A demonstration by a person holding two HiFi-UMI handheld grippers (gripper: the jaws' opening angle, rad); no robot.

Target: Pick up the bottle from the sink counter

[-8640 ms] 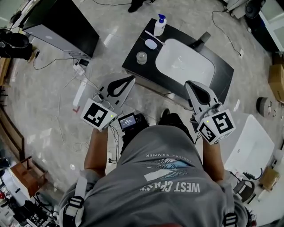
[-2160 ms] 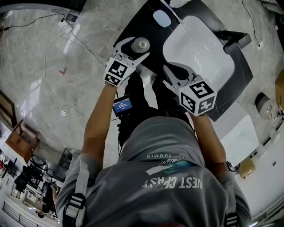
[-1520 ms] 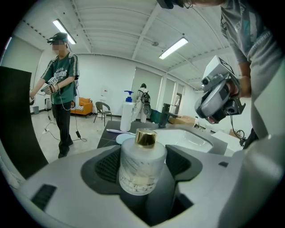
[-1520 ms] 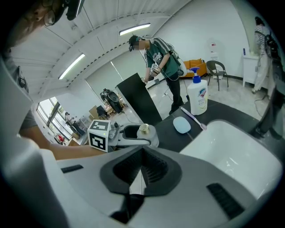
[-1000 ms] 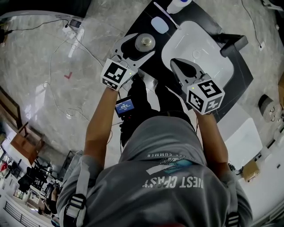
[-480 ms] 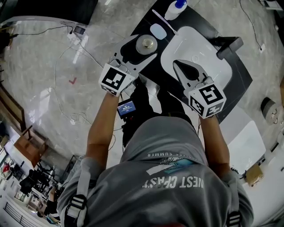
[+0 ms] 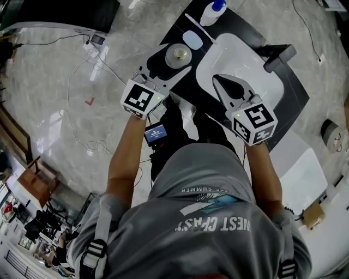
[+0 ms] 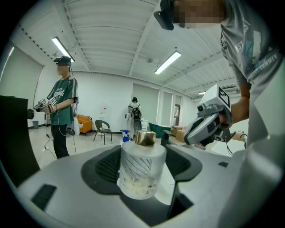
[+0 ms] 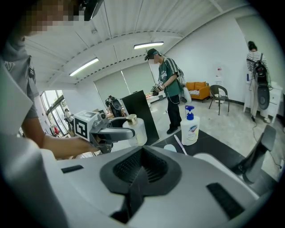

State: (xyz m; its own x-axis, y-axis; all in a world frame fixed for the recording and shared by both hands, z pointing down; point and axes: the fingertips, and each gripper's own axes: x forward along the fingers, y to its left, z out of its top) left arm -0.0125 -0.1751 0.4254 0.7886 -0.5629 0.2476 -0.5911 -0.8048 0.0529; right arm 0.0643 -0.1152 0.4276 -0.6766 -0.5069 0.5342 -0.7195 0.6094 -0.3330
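A frosted bottle (image 7: 178,53) with a gold cap stands over the near-left part of the black sink counter (image 7: 297,97). My left gripper (image 7: 175,59) is shut on it, one jaw pressing each side of the bottle (image 8: 142,169). I cannot tell whether its base still touches the counter. My right gripper (image 7: 218,80) is shut on nothing and hovers over the white basin (image 7: 256,82). In the right gripper view, the left gripper (image 9: 116,132) holds the bottle (image 9: 136,129) off to the left.
A soap pump bottle (image 7: 210,13) with a blue top, a pale oval dish (image 7: 192,39) and a thin white stick (image 7: 199,27) lie at the counter's far end. A dark faucet (image 7: 277,56) stands beyond the basin. Cables trail over the floor at left. A person in green (image 8: 60,111) stands farther off.
I walked up to the counter. My left gripper's jaws came around the bottle and closed in on it. My right gripper moved over the basin. Little shift in the last half second.
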